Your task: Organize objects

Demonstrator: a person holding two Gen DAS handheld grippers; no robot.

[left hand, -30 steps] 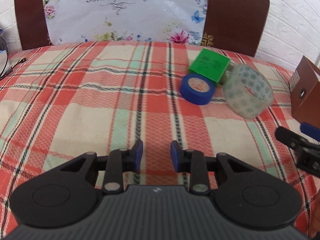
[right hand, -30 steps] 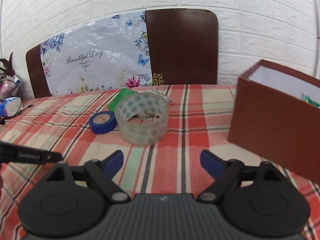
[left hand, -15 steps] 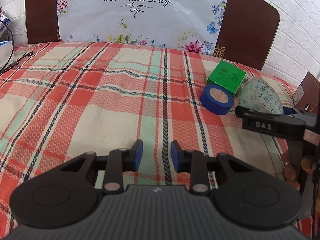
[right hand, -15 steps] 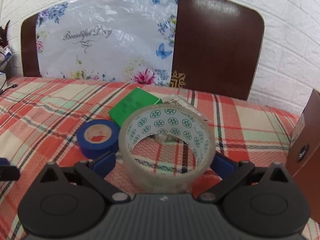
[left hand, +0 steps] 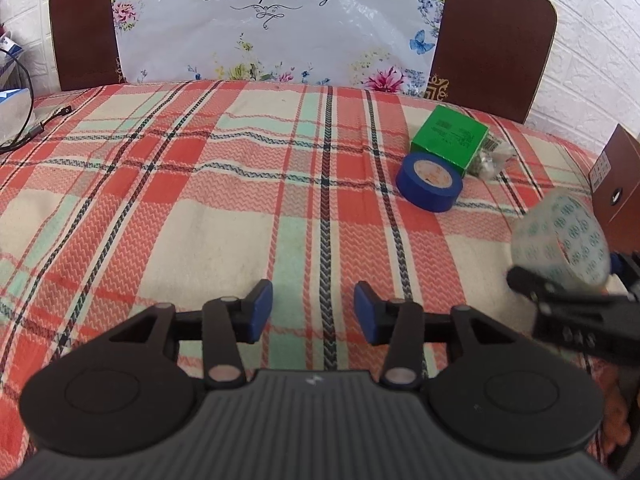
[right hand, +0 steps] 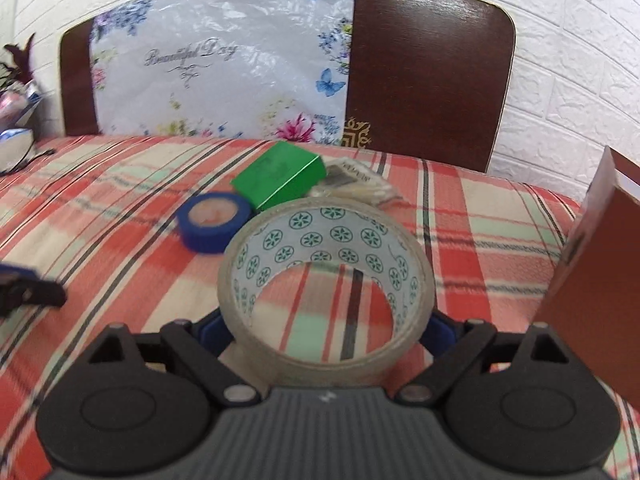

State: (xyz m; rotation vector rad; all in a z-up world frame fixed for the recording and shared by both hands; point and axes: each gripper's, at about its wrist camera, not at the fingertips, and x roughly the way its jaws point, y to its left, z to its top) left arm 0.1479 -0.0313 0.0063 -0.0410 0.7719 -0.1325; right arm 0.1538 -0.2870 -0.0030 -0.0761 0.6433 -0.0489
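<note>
My right gripper (right hand: 326, 326) is shut on a clear tape roll (right hand: 326, 268) with green flower print and holds it above the plaid cloth; the roll also shows at the right of the left wrist view (left hand: 562, 246). A blue tape roll (left hand: 430, 181) lies flat on the cloth, touching a green box (left hand: 450, 141). A small clear packet (left hand: 490, 156) lies right of the box. My left gripper (left hand: 313, 310) is open and empty, low over the cloth near its front middle. A brown box (right hand: 596, 280) stands at the right.
A plaid cloth (left hand: 200, 200) covers the table. A brown chair back with a floral plastic sheet (left hand: 276, 20) stands behind it. A black cable (left hand: 36, 130) and a white-blue item lie at the far left edge.
My right gripper closed on the clear tape roll and lifted it away from the green box, toward the right and front. My left gripper opened a little wider.
</note>
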